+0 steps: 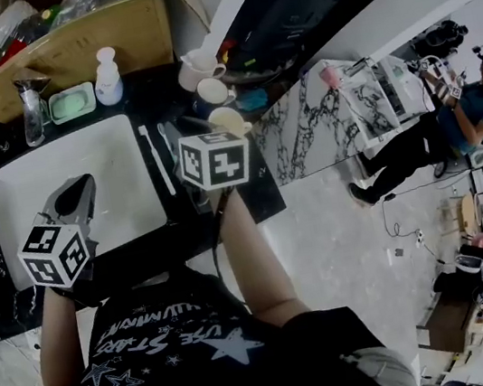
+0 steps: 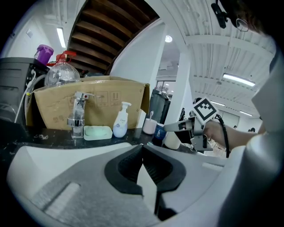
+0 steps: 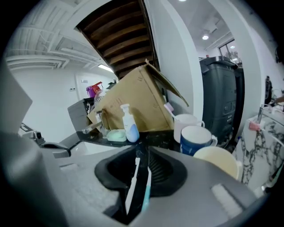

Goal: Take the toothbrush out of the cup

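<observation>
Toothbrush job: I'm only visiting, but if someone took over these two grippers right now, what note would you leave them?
Left gripper: shut, empty, over the sink.
Right gripper: jaws apart, gripping nothing. A white toothbrush and a teal toothbrush show in its gap, apparently lying on the counter.
Done: those two are out of any cup.
Left: a pink toothbrush stands in the white mug; probably next.
</observation>
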A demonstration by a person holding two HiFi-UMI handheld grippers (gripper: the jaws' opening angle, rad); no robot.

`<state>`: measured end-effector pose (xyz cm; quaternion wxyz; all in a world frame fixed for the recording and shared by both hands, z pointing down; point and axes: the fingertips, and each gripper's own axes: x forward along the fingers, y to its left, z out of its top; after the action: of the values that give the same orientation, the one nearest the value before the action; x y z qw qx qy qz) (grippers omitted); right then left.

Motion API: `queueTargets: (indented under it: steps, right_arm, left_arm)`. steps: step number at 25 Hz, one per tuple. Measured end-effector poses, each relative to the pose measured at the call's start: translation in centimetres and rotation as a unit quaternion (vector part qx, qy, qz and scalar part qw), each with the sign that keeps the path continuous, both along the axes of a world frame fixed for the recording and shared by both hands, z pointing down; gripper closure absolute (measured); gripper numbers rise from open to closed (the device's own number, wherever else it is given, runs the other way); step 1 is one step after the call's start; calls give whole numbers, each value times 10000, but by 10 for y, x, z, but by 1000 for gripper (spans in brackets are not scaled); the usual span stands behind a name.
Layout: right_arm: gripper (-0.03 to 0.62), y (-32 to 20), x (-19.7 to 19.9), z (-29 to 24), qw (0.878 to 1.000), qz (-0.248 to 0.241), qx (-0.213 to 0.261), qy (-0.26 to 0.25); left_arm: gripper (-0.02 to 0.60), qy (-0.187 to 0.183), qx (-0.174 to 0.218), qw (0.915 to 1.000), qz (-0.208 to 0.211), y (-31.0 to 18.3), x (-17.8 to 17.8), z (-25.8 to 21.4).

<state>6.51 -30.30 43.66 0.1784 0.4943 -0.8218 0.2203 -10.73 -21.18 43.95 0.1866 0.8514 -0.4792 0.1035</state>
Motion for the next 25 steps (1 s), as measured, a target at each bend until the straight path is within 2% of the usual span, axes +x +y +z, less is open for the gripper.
queueTargets:
  steps: [6,11,12,16,21,25]
  right_arm:
    - [502,-21,20,-53,9979,-118,638,38]
    - [501,-52,41,-76,9916,-356,1084,613]
    - [483,-59,43,-78,9897,-443,1141,742]
    - [450,-86,43,-73,9829,-858,1167,1136]
    - [441,-112,36,-53,9650,-1392,1193,1876]
    - [439,-129,28,-39,9540,-1631,1232,2192]
  left_arm:
    - [571,19,227,9997,-51,-14,20,-15]
    - [571,16,332,9992,-234,-23,33,-21]
    - [572,18,341,9990,-297,-25,33,-21]
    - [571,2,349,9979,-550,-31,33,-23]
    - [571,-18,305,9961,-829,-39,33,-19]
    - [571,-68,267,9948,-985,-43,32,-16]
